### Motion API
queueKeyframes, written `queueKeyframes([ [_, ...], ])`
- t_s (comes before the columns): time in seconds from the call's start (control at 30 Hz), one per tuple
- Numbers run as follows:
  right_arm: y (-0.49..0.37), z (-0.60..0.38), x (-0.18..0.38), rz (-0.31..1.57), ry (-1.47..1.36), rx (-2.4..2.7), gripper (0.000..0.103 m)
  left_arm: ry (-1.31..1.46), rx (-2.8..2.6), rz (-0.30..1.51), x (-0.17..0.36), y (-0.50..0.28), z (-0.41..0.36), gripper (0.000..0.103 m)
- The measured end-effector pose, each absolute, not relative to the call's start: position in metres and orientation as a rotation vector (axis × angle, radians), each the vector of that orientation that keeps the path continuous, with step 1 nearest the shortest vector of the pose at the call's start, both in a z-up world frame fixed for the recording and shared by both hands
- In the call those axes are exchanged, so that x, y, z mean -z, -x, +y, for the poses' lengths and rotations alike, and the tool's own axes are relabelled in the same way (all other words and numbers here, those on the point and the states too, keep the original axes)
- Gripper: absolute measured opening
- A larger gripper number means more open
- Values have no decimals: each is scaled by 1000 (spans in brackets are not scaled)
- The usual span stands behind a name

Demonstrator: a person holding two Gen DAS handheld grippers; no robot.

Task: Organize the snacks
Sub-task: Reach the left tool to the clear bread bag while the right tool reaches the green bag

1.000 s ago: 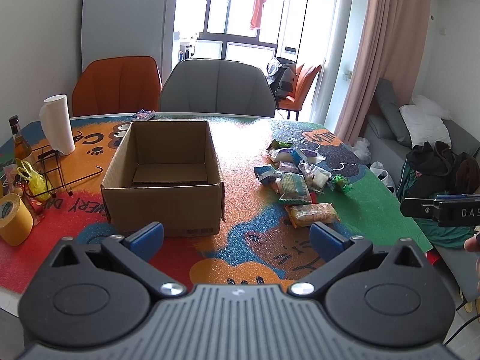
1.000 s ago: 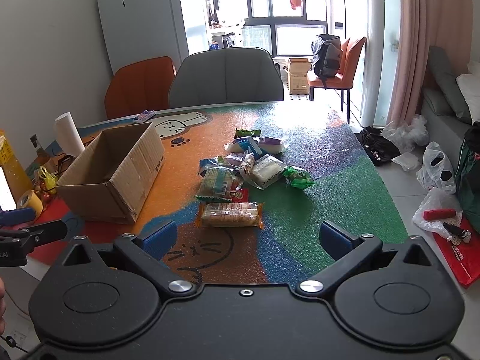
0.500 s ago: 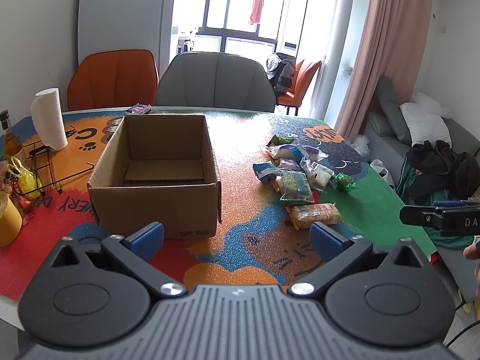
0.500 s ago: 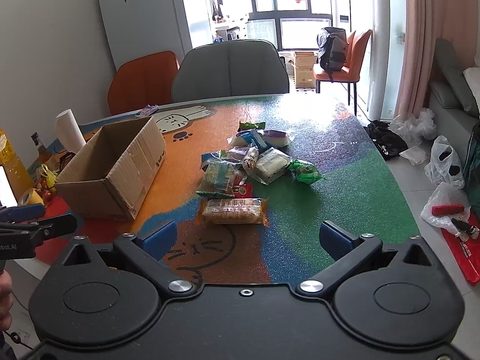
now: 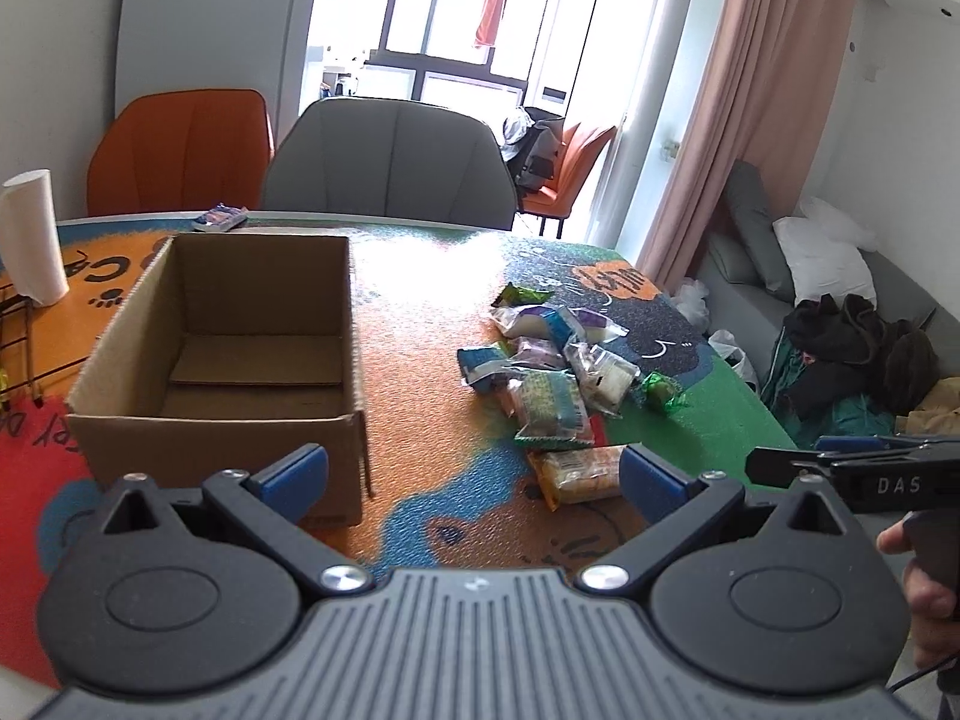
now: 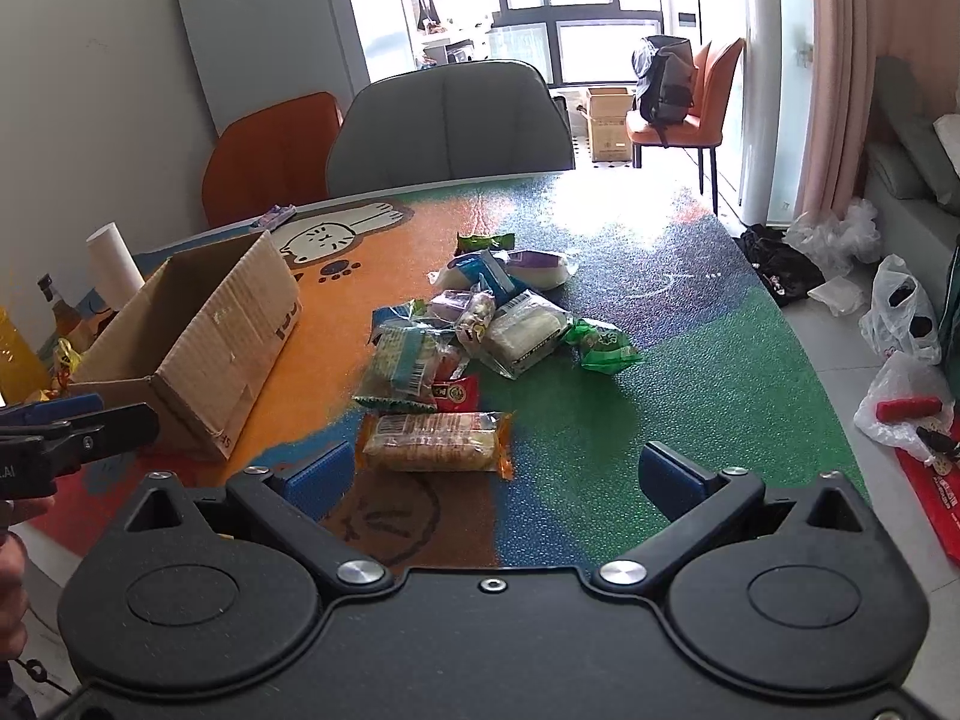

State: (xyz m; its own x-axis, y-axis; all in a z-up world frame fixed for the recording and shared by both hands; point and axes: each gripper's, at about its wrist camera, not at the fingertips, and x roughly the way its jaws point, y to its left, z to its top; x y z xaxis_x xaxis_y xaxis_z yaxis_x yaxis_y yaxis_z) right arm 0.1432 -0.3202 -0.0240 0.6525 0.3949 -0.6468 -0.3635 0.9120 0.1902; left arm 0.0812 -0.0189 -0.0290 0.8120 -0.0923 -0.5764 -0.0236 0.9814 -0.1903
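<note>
Here, from the left wrist, the left gripper [image 5: 474, 471] hangs jaws wide and empty before the cardboard box [image 5: 222, 354]. From the right wrist, the right gripper [image 6: 492, 474], jaws also wide, faces the snack pile [image 6: 480, 324] mid-bench, an orange packet [image 6: 435, 441] nearest.

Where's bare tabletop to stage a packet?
Free: the strip between the cardboard box and the snack pile, and the green area right of the green packet. The pile is crowded; the box's floor is bare.
</note>
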Motion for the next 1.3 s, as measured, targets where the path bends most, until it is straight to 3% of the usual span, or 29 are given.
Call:
queueKeyframes([
  [0.43,-182,-339,41,762,-93,-439,102,196,107,658,46,-133,-48,100],
  [0.77,-224,-351,58,831,-175,-469,88,195,126,733,65,-177,-65,90],
  [1.1,-260,-355,77,867,-181,-430,81,202,135,793,81,-218,-75,74],
  [1.3,-278,-354,88,895,-187,-423,79,203,110,835,95,-241,-76,69],
])
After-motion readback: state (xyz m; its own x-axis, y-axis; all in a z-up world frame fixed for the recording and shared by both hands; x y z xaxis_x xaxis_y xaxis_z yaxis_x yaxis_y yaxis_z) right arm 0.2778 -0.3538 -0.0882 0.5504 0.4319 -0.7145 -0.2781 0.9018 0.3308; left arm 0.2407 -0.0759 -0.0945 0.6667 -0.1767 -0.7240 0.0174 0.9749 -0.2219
